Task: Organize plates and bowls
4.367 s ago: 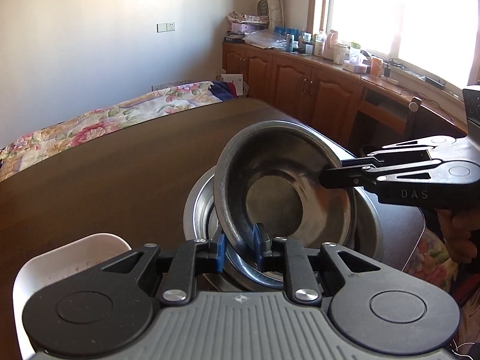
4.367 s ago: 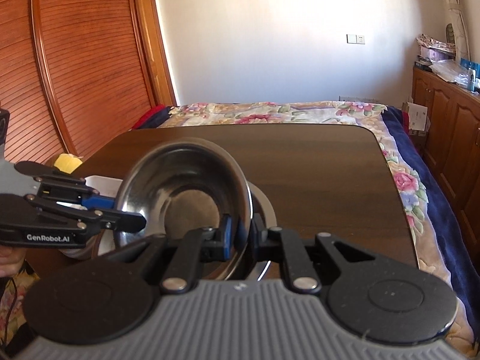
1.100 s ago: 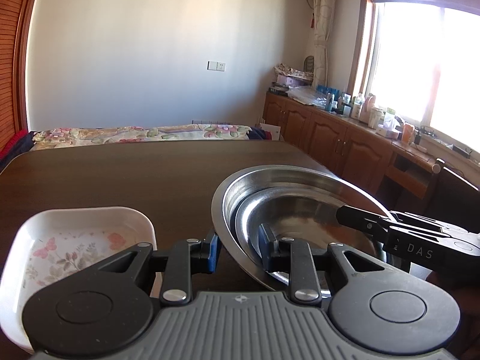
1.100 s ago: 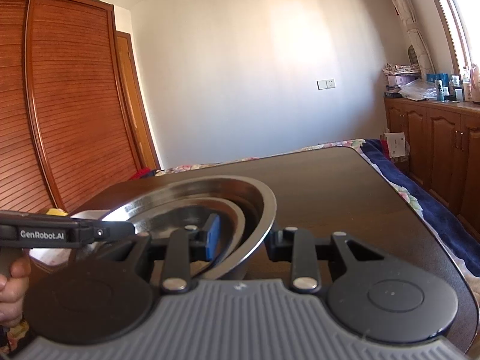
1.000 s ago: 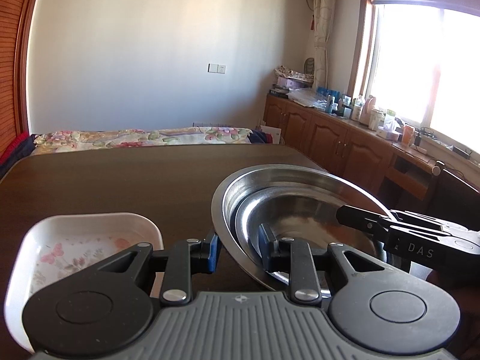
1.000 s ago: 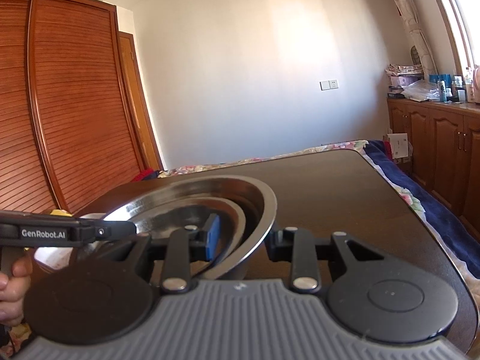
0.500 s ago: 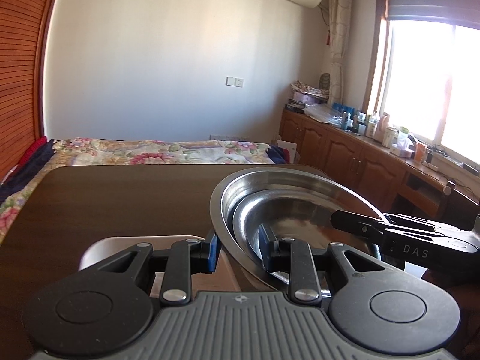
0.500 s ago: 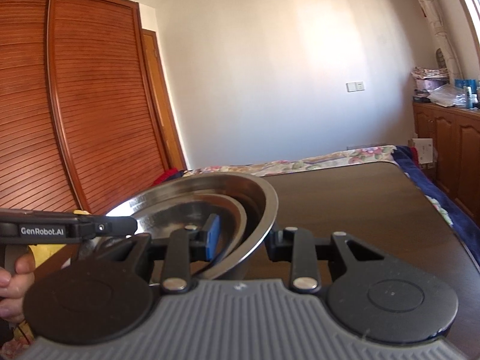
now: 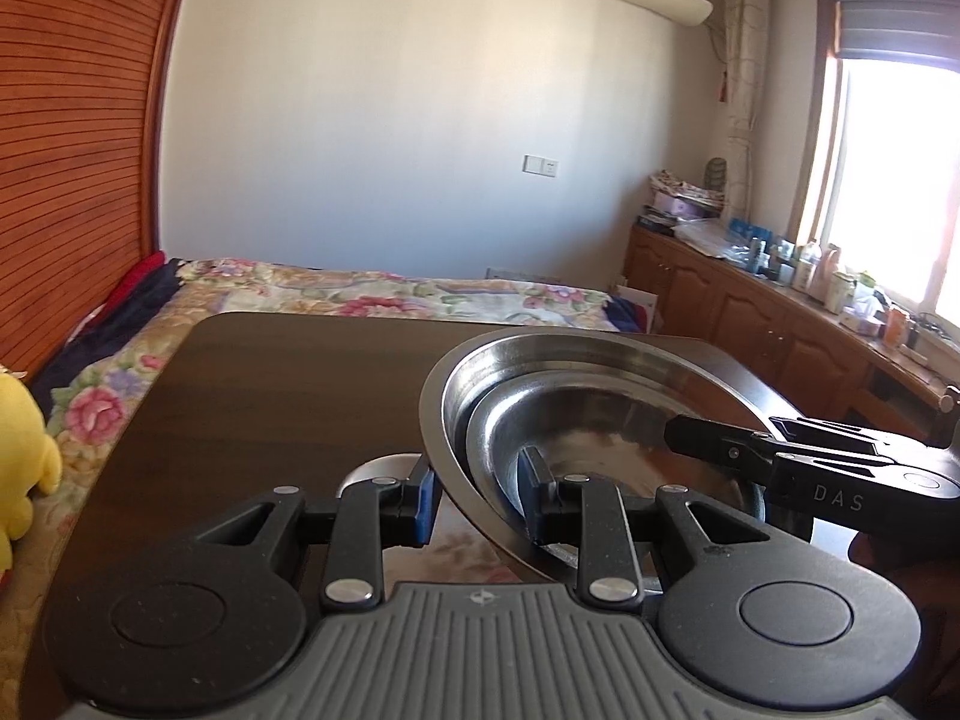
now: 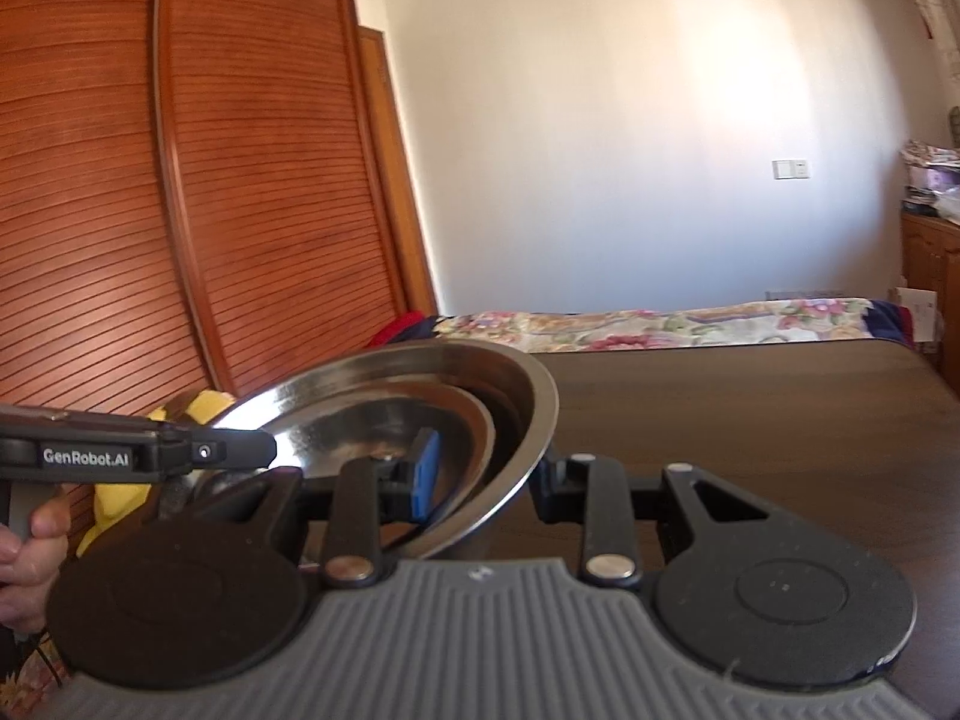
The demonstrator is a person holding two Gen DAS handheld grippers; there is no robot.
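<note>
Both hand-held grippers have lifted the nested steel bowls point(image 9: 576, 414) off the counter point(image 9: 282, 384): the left hand-held gripper point(image 9: 477, 498) clenches the near rim, the right hand-held gripper point(image 10: 483, 474) the opposite rim. The white dish has dropped from view, so the stack is probably moving toward it.

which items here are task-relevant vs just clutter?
In play:
- large steel bowl, held at its rim by both grippers
- smaller steel bowl nested inside it
- left gripper
- right gripper

Lying about:
- yellow plush toy
- floral bedspread
- bottles on the windowsill counter
</note>
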